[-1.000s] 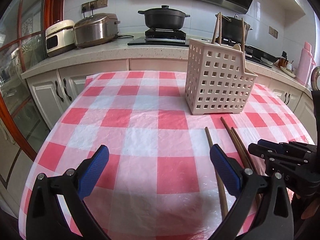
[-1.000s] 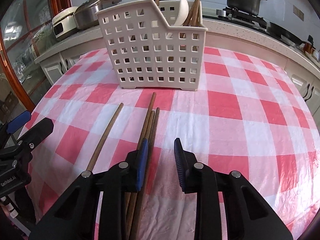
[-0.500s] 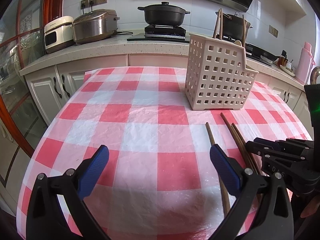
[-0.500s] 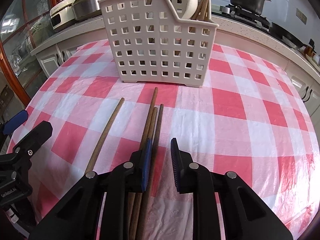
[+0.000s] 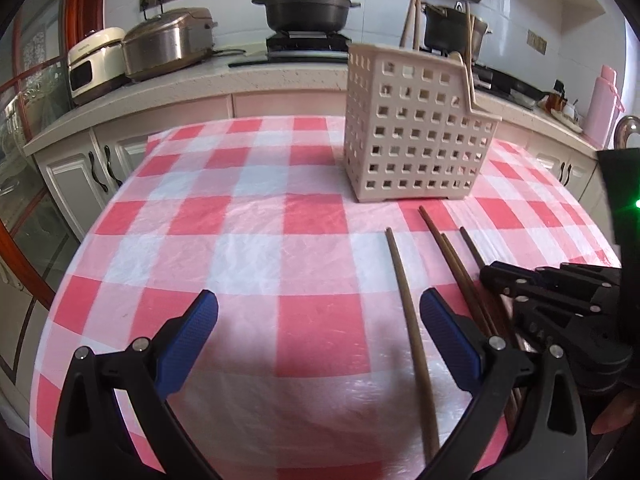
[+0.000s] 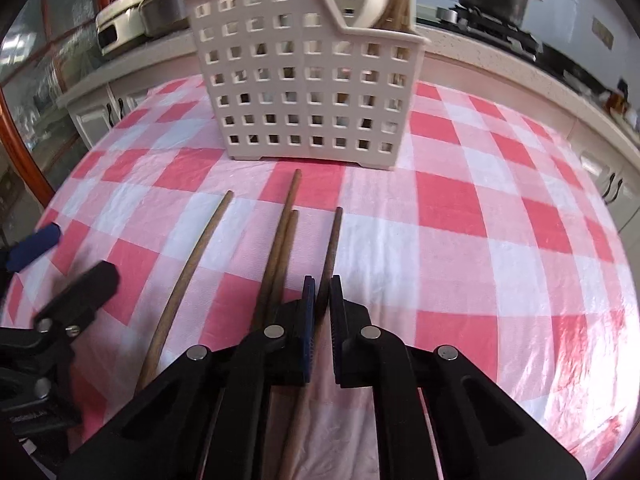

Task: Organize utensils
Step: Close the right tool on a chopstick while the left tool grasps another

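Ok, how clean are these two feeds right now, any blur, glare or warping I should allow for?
Left wrist view: fairly sharp; fisheye bends the tablecloth edges, and a soft shadow lies ahead of the left gripper. Right wrist view: the basket top and the utensils in it are motion-smeared, while the right gripper and the chopstick between its fingers read clearly; mild sheen on the plastic cloth.

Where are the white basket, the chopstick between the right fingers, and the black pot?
white basket (image 6: 304,92), right wrist view, front wall.
chopstick (image 6: 334,240), right wrist view, bare shaft.
black pot (image 5: 306,10), left wrist view, body.
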### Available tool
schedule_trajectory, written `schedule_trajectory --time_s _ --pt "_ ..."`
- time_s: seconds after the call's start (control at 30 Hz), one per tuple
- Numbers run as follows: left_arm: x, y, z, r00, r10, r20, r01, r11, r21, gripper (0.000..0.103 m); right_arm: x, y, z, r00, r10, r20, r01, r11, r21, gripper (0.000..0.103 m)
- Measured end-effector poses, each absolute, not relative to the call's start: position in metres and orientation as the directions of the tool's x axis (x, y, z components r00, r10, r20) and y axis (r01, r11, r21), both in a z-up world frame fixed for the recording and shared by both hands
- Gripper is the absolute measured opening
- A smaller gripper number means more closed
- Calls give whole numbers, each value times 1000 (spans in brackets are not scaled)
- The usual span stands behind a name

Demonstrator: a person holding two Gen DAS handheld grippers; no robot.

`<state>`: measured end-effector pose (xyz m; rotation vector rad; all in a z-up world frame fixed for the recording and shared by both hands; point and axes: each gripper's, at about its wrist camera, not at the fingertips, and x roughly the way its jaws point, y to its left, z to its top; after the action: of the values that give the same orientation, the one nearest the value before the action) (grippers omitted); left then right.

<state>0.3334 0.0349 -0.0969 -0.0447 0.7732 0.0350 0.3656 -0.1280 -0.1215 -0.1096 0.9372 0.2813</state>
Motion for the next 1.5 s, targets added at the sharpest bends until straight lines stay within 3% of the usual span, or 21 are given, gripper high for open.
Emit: schedule_trajectory --time_s 0.17,0.53,0.7,0.87,1.0,1.27,1.5 --pt "347 21 -104 681 5 -733 -27 999 -18 93 359 -149 -122 563 204 -801 -261 963 61 7" --pt "379 -4 -120 603 -16 -798 25 1000 -1 55 355 -174 -123 561 239 -793 -250 962 112 7" --pt "380 -10 -122 599 -10 -800 39 999 17 47 356 -176 -124 561 251 -789 -255 959 124 7" --pt "378 -19 -121 608 -23 -794 71 997 25 20 355 -177 -124 563 254 -786 -255 959 126 7" --pt "375 -25 -121 615 -31 -788 88 996 30 7 355 -177 -124 564 253 -786 -255 959 125 7" --pt "370 -20 -119 622 -64 -781 92 996 -8 6 354 -181 -120 583 278 -763 -250 955 157 6" --pt "349 -9 -83 695 -89 -713 86 995 -41 6 340 -183 -87 655 296 -695 -265 952 155 6"
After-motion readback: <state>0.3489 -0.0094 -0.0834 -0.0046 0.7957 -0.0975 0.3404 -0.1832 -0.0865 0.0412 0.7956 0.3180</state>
